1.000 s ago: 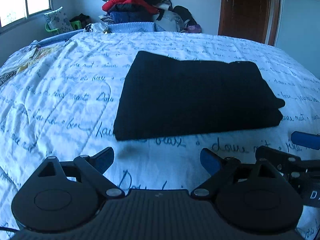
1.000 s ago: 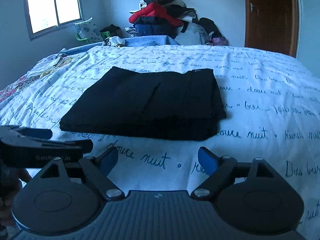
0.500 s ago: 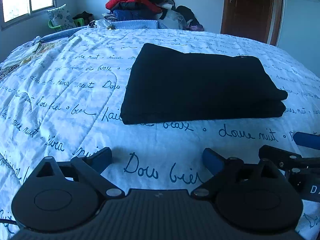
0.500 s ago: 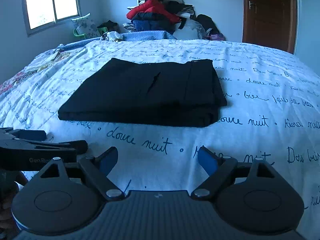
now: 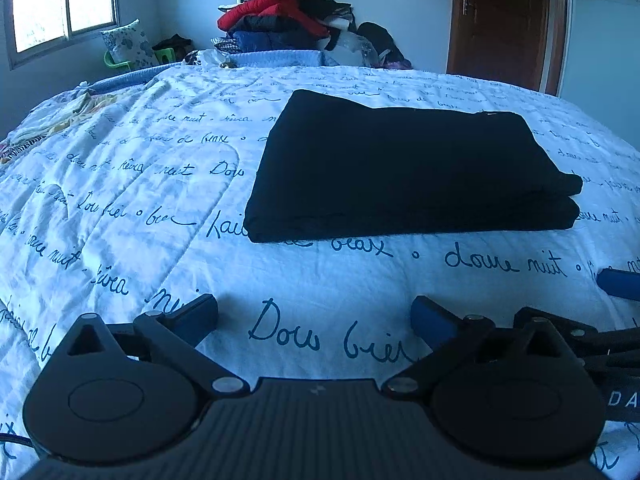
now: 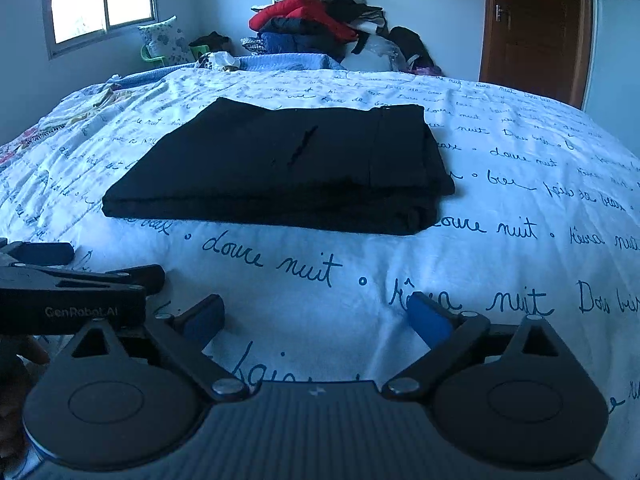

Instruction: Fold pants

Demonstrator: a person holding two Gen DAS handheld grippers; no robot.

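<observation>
Both level, side by side above the bed (image 5: 120,184), short of the folded pants (image 5: 400,168). Left hand-held gripper (image 5: 316,314) spread wide, empty. Right hand-held gripper (image 6: 316,316) likewise.

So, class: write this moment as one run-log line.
pants: folded, flat on bedspread | left gripper: open, empty, short of pants | right gripper: open, empty | stage: fold looks done

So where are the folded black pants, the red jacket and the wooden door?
folded black pants (image 5: 404,168), left wrist view, top layer.
red jacket (image 6: 304,10), right wrist view, its red front.
wooden door (image 6: 534,28), right wrist view, middle panel.
</observation>
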